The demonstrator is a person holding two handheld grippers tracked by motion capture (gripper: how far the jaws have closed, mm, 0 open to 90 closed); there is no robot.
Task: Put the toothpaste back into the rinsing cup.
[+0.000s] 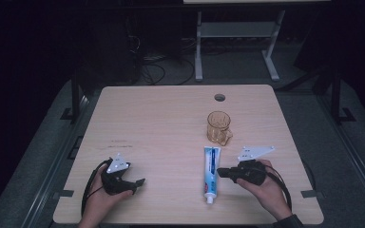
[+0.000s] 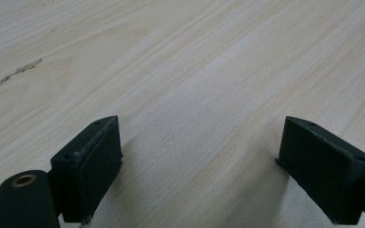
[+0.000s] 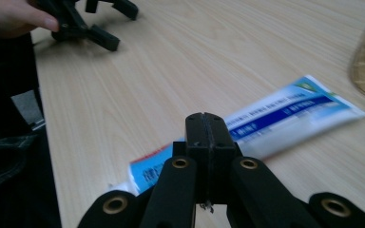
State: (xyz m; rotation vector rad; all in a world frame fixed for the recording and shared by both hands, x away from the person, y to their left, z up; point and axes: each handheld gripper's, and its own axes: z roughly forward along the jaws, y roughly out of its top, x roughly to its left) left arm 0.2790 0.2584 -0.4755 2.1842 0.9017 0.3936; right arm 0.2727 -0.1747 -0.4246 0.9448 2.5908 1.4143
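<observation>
Nearest, at the front edge of the tabletop (image 1: 171, 118), the person's two hands each hold a gripper. The left gripper (image 1: 140, 181) sits low at the front left, and its own view shows its jaws standing wide apart over bare wood, with nothing between them. The right gripper (image 1: 220, 172) is at the front right, pointing leftward at the toothpaste tube (image 1: 212, 174); in its own view the jaws are pressed flat together and grip nothing, their tip just short of the tube or over its near edge. The tube (image 3: 285, 118) lies flat on the wood just left of that gripper, white and blue, its cap end toward the person and its flat crimped end pointing away. In the right gripper view the left gripper (image 3: 105, 23) shows farther off, fingers (image 3: 14, 16) around it. Beyond the far end of the tube, near it but apart, an amber see-through cup (image 1: 218, 127) with a handle stands upright. Farther still, a small round hole (image 1: 219, 98) sits near the back edge.
</observation>
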